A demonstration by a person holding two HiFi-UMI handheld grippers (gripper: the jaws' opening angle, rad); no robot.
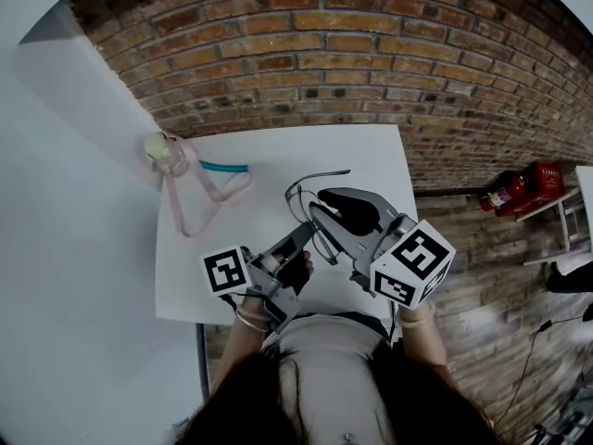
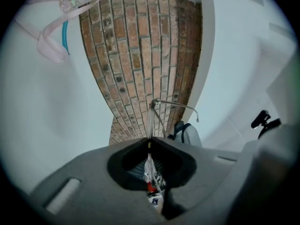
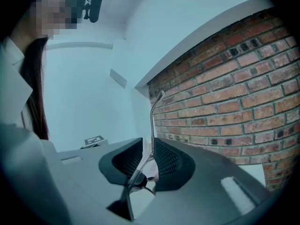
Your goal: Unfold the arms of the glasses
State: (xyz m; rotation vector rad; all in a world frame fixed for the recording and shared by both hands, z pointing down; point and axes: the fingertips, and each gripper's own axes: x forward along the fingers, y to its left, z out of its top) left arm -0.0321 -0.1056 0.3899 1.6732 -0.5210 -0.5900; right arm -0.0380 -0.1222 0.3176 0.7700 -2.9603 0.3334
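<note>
Hovering over the near edge of the white table (image 1: 278,146), both tongs hold the glasses (image 1: 320,175) between them, clear of the tabletop. The left tongs (image 1: 301,239) are clenched on the frame: in the left gripper view their tips (image 2: 150,142) meet on the glasses (image 2: 151,121), seen edge-on, which rise straight up out of the grip. From the top of that frame one thin arm (image 2: 178,105) juts out to the side and ends in a small downward hook. The right tongs (image 1: 320,213) reach in from the person's right, close beside the left pair. In the right gripper view they (image 3: 149,146) are clamped on a slender metal arm (image 3: 153,125) of the glasses, which stands up between the ribbed pads and curves at its tip. The marker cubes (image 1: 225,271) (image 1: 414,263) sit near the person's wrists.

At the far left of the table, well apart from the glasses, a pink strap (image 1: 208,197) lies in loops. At its end sits a small pale bottle (image 1: 162,151), with a short teal piece (image 1: 225,167) just beside the strap. A brick wall (image 1: 324,44) fills the space beyond the table, and a red fire extinguisher (image 1: 519,188) lies off to the right
</note>
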